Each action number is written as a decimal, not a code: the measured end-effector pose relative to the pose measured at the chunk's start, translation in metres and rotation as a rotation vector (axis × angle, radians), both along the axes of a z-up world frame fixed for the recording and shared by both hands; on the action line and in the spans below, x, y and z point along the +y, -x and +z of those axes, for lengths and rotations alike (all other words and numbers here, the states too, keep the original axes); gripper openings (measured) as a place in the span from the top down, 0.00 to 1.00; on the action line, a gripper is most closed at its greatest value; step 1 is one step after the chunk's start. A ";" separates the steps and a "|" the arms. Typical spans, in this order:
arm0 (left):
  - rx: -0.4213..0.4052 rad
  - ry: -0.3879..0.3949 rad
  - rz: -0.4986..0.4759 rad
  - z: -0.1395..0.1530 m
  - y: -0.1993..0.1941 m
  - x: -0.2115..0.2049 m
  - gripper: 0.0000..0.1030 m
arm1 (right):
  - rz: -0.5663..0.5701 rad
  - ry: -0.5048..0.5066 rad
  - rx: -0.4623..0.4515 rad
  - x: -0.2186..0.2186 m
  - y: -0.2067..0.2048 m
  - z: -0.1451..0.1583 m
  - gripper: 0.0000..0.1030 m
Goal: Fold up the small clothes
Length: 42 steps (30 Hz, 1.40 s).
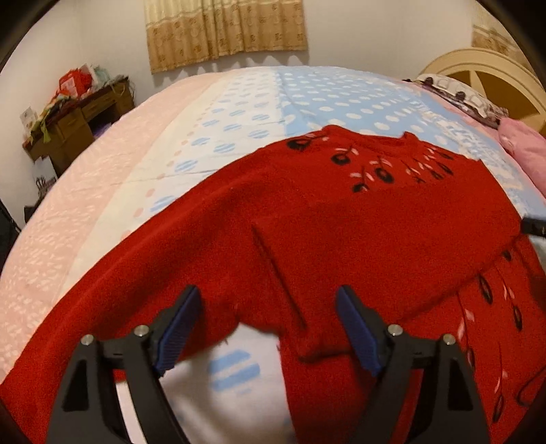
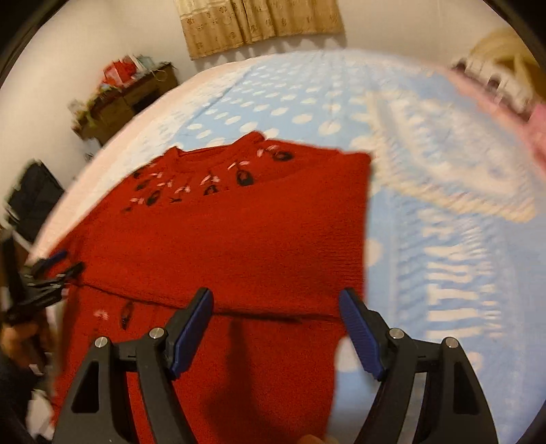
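The left wrist view looks steeply down from close above the near left part of the red sweater (image 1: 341, 218) on the bed (image 1: 136, 164), facing the far wall. The right wrist view looks likewise over its near right part. Both share the sweater, bed, curtain (image 1: 225, 30) and desk (image 1: 75, 123).

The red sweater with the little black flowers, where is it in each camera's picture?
Left wrist view: red sweater fills the middle and bottom, spread on the bed.
Right wrist view: red sweater sits centre-left, running to the bottom edge.
Shared landmark: tan curtain at the top.
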<state>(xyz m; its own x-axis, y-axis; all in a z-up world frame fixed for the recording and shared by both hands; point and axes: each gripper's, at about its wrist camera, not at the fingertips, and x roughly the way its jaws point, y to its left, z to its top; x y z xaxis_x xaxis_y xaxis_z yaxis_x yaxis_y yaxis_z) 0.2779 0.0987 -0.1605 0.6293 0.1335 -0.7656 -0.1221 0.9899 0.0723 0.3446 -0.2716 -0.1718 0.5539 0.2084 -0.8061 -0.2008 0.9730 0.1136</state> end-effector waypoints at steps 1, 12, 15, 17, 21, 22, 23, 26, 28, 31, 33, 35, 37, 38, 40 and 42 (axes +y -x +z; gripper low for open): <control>-0.005 -0.008 -0.010 0.001 0.004 -0.002 0.17 | 0.008 0.012 -0.022 0.005 0.007 0.005 0.26; -0.018 -0.056 -0.024 0.004 0.034 -0.002 0.04 | 0.016 0.042 0.017 0.024 0.028 -0.023 0.26; -0.042 -0.086 -0.003 0.014 0.052 0.012 0.04 | 0.020 0.016 -0.002 0.021 0.043 -0.013 0.26; -0.054 -0.105 0.038 0.022 0.070 0.031 0.04 | 0.027 0.015 -0.027 0.023 0.056 -0.009 0.26; -0.065 -0.111 0.152 0.029 0.103 0.072 0.04 | 0.041 0.011 -0.086 0.026 0.082 0.002 0.26; -0.066 -0.110 0.179 0.030 0.110 0.081 0.04 | 0.045 0.012 -0.099 0.028 0.086 0.003 0.26; -0.066 -0.111 0.217 0.032 0.120 0.093 0.04 | 0.052 0.014 -0.113 0.029 0.092 0.004 0.26; -0.063 -0.121 0.301 0.033 0.139 0.118 0.04 | 0.082 0.042 -0.147 0.035 0.105 0.001 0.26; -0.057 -0.126 0.370 0.033 0.153 0.139 0.04 | 0.095 0.068 -0.163 0.037 0.110 -0.001 0.26; -0.048 -0.133 0.472 0.031 0.169 0.167 0.04 | 0.104 0.073 -0.163 0.037 0.114 -0.006 0.26; -0.046 -0.122 0.523 0.029 0.177 0.181 0.04 | 0.105 0.067 -0.154 0.037 0.114 -0.010 0.26; -0.050 -0.115 0.587 0.027 0.184 0.198 0.04 | 0.102 0.067 -0.144 0.036 0.115 -0.015 0.26; -0.056 -0.104 0.631 0.024 0.186 0.209 0.04 | 0.100 0.063 -0.125 0.035 0.113 -0.019 0.26; -0.066 -0.098 0.657 0.021 0.187 0.215 0.04 | 0.097 0.058 -0.112 0.034 0.112 -0.021 0.26; -0.072 -0.077 0.677 0.015 0.188 0.225 0.10 | 0.088 0.050 -0.099 0.032 0.110 -0.023 0.26; -0.049 -0.042 0.680 0.006 0.184 0.233 0.20 | 0.081 0.041 -0.091 0.030 0.109 -0.025 0.26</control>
<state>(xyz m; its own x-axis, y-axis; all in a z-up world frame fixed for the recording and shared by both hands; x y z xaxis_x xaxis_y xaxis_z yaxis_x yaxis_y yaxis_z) 0.0939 0.3316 -0.1546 0.4285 0.5405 -0.7241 -0.7200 0.6884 0.0878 0.2354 -0.2413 -0.1968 0.6081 0.2231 -0.7619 -0.2862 0.9568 0.0517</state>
